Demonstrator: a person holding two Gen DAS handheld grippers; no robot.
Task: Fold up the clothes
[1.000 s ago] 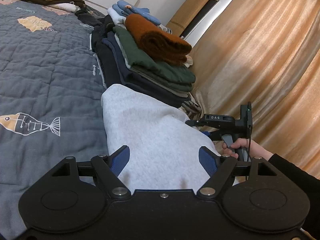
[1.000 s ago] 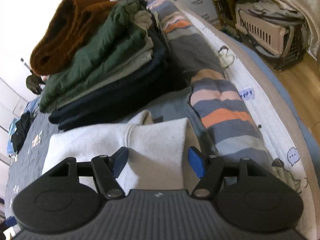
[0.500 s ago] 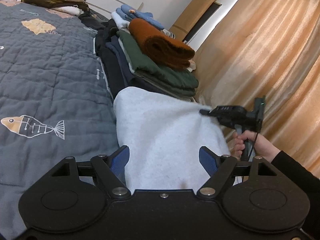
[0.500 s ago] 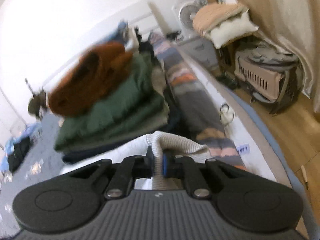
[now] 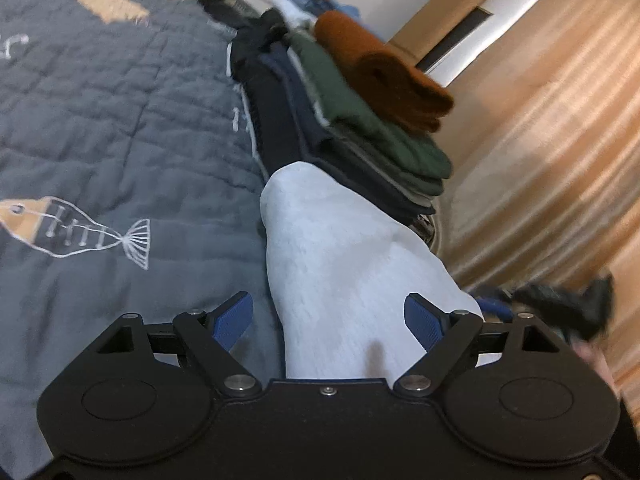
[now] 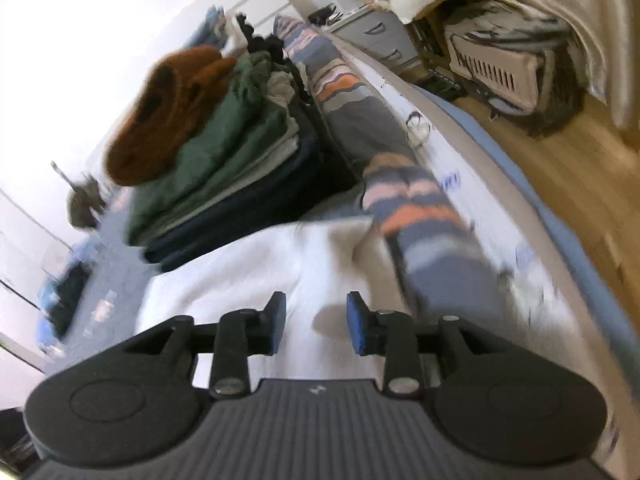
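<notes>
Left wrist view: my left gripper (image 5: pixel 328 320) is spreading wide over the folded grey sweatshirt (image 5: pixel 340 264), pads clear of the cloth.

No brand or label reads anywhere; the only marks I see are fish drawings stitched on the grey quilt (image 5: pixel 100 128), and small blue marks on the white bed edge (image 6: pixel 452 184) are too blurred to read. My right gripper (image 6: pixel 316 322) is opening too, nothing pinched, hovering above the sweatshirt's near end. The sweatshirt lies just beside the stack of folded clothes (image 5: pixel 372 120). Open quilt stretches to the left; the striped blanket (image 6: pixel 404 200) and curtain (image 5: pixel 560 140) crowd the right.
</notes>
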